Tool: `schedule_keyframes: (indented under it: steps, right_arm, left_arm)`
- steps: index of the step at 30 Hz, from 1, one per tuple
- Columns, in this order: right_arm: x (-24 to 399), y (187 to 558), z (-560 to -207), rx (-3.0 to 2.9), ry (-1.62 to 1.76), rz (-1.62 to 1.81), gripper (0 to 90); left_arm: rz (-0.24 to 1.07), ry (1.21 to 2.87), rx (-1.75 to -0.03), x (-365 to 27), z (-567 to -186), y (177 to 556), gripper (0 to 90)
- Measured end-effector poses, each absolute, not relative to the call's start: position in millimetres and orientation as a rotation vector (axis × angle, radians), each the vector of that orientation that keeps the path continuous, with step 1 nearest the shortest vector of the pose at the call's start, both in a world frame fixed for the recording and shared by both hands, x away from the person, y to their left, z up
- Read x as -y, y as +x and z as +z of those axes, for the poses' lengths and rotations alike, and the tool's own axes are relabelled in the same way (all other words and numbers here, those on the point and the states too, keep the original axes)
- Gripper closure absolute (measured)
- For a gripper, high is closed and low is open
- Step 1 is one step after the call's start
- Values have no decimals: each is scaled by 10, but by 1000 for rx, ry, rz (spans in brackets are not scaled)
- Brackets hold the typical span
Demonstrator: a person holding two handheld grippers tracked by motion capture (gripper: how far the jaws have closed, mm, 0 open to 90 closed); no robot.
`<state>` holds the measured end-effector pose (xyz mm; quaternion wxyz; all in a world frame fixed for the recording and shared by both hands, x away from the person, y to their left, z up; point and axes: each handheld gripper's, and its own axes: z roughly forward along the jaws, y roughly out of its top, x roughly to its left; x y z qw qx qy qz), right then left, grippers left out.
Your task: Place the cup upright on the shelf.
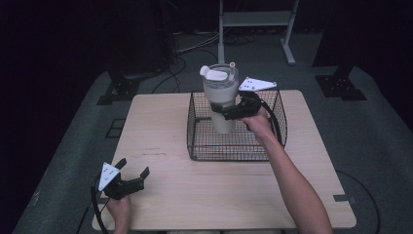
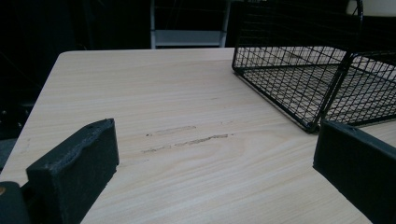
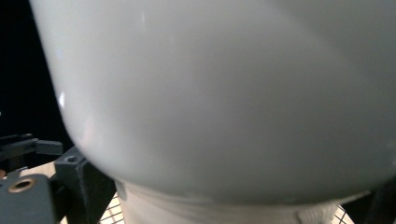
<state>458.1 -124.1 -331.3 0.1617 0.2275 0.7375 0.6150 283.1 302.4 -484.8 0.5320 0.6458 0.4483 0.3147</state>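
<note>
A tall cream tumbler (image 1: 220, 100) with a clear lid and a straw stands upright inside the black wire basket (image 1: 199, 141) at the middle of the table. My right gripper (image 1: 225, 111) is shut on the tumbler's narrower lower body, reaching in from the right. In the right gripper view the tumbler's pale wall (image 3: 219, 93) bulges close above the jaws. My left gripper (image 1: 132, 171) rests low near the table's front left corner, jaws wide apart with nothing between them. The left gripper view looks across bare wood toward the basket's near corner (image 2: 310, 123).
The wooden table (image 1: 160, 126) has faint scuff marks (image 2: 187, 140) on its left half. Beyond the far edge stand a white metal frame (image 1: 255, 19) and cables on a dark floor. Dark equipment bases sit at the back left and right.
</note>
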Motion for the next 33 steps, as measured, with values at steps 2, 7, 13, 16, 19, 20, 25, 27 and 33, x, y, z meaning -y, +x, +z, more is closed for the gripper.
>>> schedule_keyframes:
  steps: [2, 7, 13, 16, 19, 20, 25, 27, 33]
  right_arm:
    - [1217, 4686, -3365, -2109, 655, 1756, 73]
    - [1175, 4826, -3426, -2107, 682, 1760, 73]
    - [1099, 4915, -3486, -2142, 664, 1735, 73]
    - [1045, 4969, -3564, -2161, 670, 1761, 73]
    - [1017, 4992, -3603, -2166, 666, 1752, 73]
    - [1005, 5001, -3623, -2176, 681, 1743, 73]
    - [963, 5068, -3744, -2209, 677, 1722, 73]
    - [960, 5078, -3768, -2217, 682, 1715, 73]
    - [930, 5136, -3876, -2243, 714, 1662, 73]
  left_arm:
    - [751, 1540, -1067, -3025, -4847, 2830, 0]
    - [753, 1541, -1070, -3025, -4846, 2840, 0]
    - [751, 1537, -1069, -3027, -4848, 2834, 0]
    - [745, 1533, -1059, -3028, -4848, 2818, 0]
    - [743, 1532, -1060, -3029, -4848, 2818, 0]
    - [744, 1532, -1060, -3029, -4848, 2818, 0]
    - [730, 1529, -1049, -3048, -4846, 2811, 0]
    - [725, 1518, -1050, -3058, -4846, 2810, 0]
    - [719, 1514, -1049, -3063, -4848, 2810, 0]
